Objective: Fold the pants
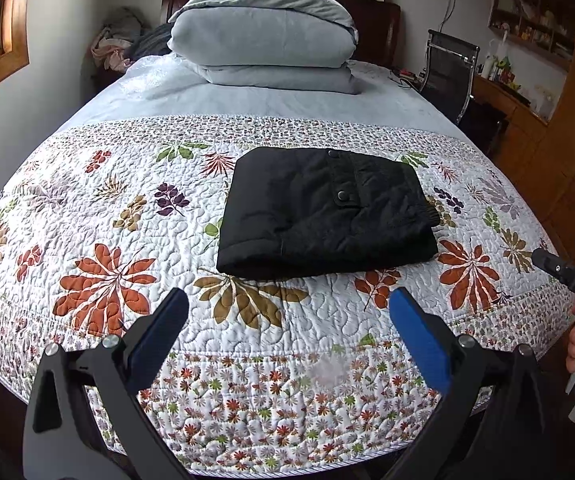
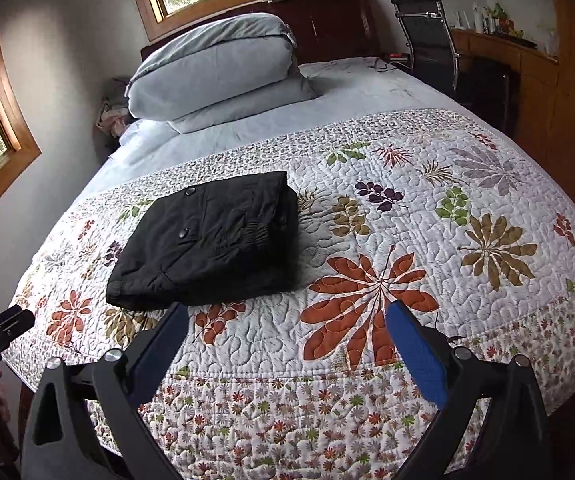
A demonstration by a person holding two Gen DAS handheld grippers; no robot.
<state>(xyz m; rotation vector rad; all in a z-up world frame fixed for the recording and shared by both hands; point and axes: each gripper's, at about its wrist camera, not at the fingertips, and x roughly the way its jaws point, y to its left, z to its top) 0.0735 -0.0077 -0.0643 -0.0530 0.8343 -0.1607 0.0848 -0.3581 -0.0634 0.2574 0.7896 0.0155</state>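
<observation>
Left claw apart, empty | right claw apart, empty | folded pants ahead of left claw, ahead-left of right | left nearer.

Pants in front of me — black, quilted-looking fabric, folded into a compact, roughly square bundle of several layers. They lie flat on the bed's floral quilt, near its foot end. Top face shows a flap with two dark snap buttons; a gathered elastic edge shows along one side — the right.
</observation>
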